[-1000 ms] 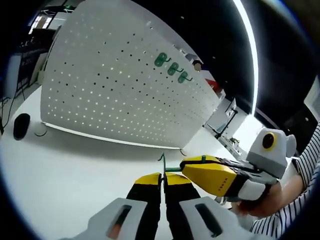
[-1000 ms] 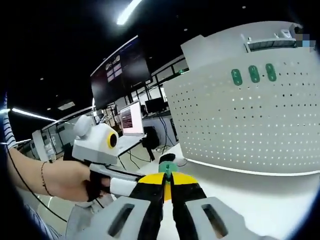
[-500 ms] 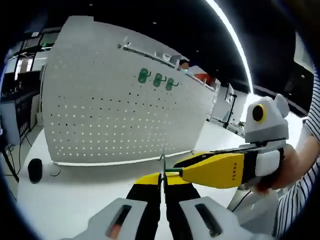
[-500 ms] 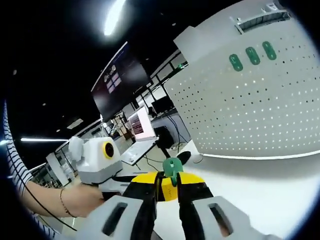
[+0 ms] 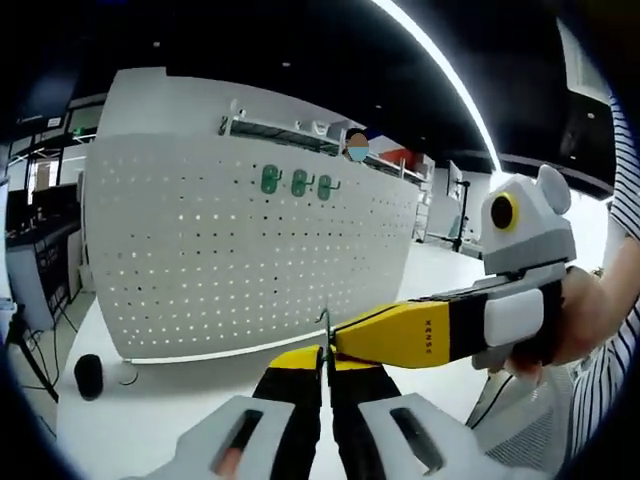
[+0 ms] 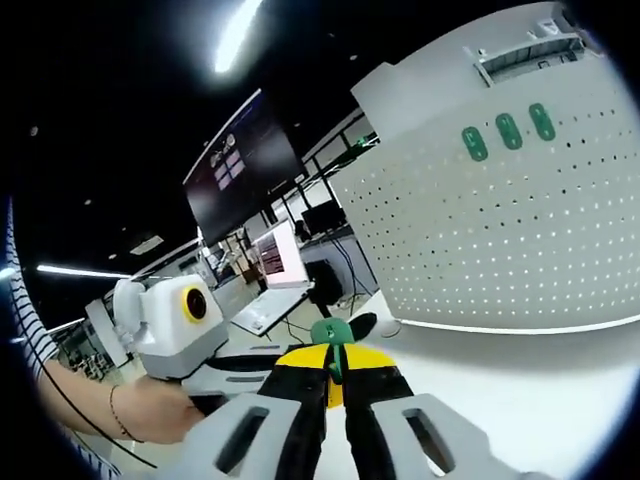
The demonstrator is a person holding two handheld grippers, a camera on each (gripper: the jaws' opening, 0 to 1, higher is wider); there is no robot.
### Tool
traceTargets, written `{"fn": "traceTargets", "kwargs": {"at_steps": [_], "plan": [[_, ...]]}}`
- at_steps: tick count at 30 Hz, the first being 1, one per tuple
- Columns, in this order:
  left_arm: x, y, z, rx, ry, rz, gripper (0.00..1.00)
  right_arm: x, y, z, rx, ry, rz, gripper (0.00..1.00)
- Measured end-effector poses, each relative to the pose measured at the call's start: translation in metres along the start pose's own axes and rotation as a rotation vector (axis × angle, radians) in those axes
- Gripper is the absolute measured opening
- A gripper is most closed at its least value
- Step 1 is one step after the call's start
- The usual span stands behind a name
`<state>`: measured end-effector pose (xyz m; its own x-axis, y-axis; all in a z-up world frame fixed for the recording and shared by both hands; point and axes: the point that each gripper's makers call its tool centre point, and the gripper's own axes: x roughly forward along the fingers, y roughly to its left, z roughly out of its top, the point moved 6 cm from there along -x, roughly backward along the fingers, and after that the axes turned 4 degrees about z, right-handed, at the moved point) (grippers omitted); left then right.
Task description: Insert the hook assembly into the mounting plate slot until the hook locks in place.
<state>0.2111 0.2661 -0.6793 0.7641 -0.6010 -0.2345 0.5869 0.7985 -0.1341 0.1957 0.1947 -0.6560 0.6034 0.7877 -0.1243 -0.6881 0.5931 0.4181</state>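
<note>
no brand or label can be read; small dark lettering on the yellow side of the right gripper (image 5: 335, 345) is too small to make out, and the text on a dark wall screen (image 6: 240, 160) is blurred.

left gripper (image 5: 326, 372): fingers clenched on a thin metal hook wire (image 5: 323, 330), which stands up just above the yellow tips. the right gripper enters the left gripper view from the right, held by a hand (image 5: 590, 315), its yellow tip touching or just beside the wire.

right gripper, own view: fingers clenched on the green mounting plate (image 6: 331, 335), whose rounded top stands above the yellow tips. the left gripper shows at the lower left of the right gripper view, held by a hand (image 6: 150, 410) with a bracelet at the wrist.

surroundings: a white pegboard (image 5: 250, 250) stands upright on the white table (image 5: 150, 400), well apart from both grippers. three green plates (image 5: 297, 182) are already mounted in a row near its upper edge. a dark round object (image 5: 88, 375) sits on the table near the pegboard's left corner. a laptop (image 6: 270, 285) stands on a desk behind.
</note>
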Motion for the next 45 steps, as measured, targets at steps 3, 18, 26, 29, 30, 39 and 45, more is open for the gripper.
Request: {"fn": "traceTargets", "kwargs": {"at_steps": [3,18,26,29,30,39,45], "plan": [[-0.002,0.000,0.002,0.002,-0.012,0.001,0.01,-0.001,0.002,0.000,0.016,-0.014,-0.006,0.00],[-0.017,0.003,-0.011,-0.019,0.008,0.035,0.31,0.004,0.009,0.004,-0.234,0.067,0.022,0.00],[-0.027,0.004,-0.022,-0.070,-0.015,0.063,0.66,-0.003,0.005,0.003,-0.366,0.079,0.010,0.00],[-0.029,0.005,-0.029,-0.106,-0.031,0.091,0.79,-0.005,0.001,0.002,-0.364,0.063,-0.007,0.00],[-0.029,0.004,-0.031,-0.109,-0.028,0.090,0.81,-0.005,-0.001,0.002,-0.366,0.062,-0.016,0.00],[-0.031,-0.004,-0.047,-0.141,-0.032,0.101,0.97,-0.016,-0.019,0.005,-0.387,0.018,-0.120,0.00],[-0.033,-0.008,-0.056,-0.151,-0.022,0.101,1.00,-0.024,-0.034,0.015,-0.397,-0.018,-0.197,0.00]]}}
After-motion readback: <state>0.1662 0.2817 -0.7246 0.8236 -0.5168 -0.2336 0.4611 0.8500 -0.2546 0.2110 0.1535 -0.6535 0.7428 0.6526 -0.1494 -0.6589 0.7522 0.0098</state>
